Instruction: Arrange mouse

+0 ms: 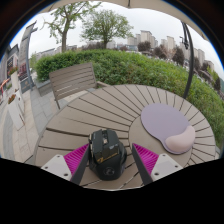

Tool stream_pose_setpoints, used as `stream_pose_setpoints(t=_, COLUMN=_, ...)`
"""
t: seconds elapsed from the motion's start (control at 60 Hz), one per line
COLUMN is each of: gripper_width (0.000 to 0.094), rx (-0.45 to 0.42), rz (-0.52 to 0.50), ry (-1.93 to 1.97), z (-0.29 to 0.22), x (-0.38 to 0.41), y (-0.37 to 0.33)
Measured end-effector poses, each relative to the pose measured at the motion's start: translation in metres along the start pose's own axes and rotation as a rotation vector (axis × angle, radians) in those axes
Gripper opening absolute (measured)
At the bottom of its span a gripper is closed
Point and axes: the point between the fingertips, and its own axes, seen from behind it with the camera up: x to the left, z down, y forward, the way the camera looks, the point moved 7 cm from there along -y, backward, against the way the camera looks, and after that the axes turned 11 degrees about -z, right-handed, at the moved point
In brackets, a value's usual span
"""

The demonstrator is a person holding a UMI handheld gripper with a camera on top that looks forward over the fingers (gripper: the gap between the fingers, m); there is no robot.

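A black gaming mouse (pixel 108 152) with gold markings sits between my gripper's (pixel 110 150) two fingers, and both pink pads press on its sides near the fingertips. It is held just over the near part of a round wooden slatted table (pixel 90 112). A grey-lilac mouse mat with a wrist rest (pixel 167 128) lies on the table ahead of the fingers and to the right, apart from the mouse. The mouse's rear end is hidden below the fingers.
A wooden slatted chair (pixel 72 80) stands beyond the table on the left. A dark pole (pixel 187 60) rises past the table's far right. A green hedge (pixel 150 68), trees and buildings lie behind. A paved floor (pixel 25 125) runs along the left.
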Motion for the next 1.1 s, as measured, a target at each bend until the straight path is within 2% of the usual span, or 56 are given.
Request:
stream_pose_setpoints(t=0.083, gripper_width=0.0852, rx=0.007, rz=0.004, ry=0.0, z=-0.003, x=-0.003, y=0.008)
stream_pose_setpoints(t=0.167, gripper_width=0.0704, rx=0.011, rz=-0.022, ry=-0.002, z=-0.006, x=0.001, y=0.01)
stream_pose_setpoints(t=0.317, gripper_width=0.0572, rx=0.031, rz=-0.02, ry=-0.047, z=-0.01, x=0.001, y=0.006)
stream_pose_setpoints(t=0.4, gripper_width=0.0571, rx=0.024, rz=-0.014, ry=-0.013, z=-0.028, x=-0.001, y=-0.014)
stream_pose_setpoints(t=0.583, gripper_width=0.0571, rx=-0.045, rz=-0.049, ry=0.057, z=-0.11, x=-0.022, y=-0.068)
stream_pose_setpoints(t=0.767, gripper_width=0.057, rx=-0.061, rz=0.034, ry=0.052, z=-0.168, x=-0.106, y=-0.062)
stream_pose_setpoints(t=0.95, gripper_width=0.057, rx=0.047, rz=0.123, ry=0.058, z=-0.144, x=-0.202, y=-0.007)
stream_pose_setpoints(t=1.1, gripper_width=0.0571, rx=0.172, rz=0.097, ry=0.117, z=-0.092, x=-0.24, y=0.045)
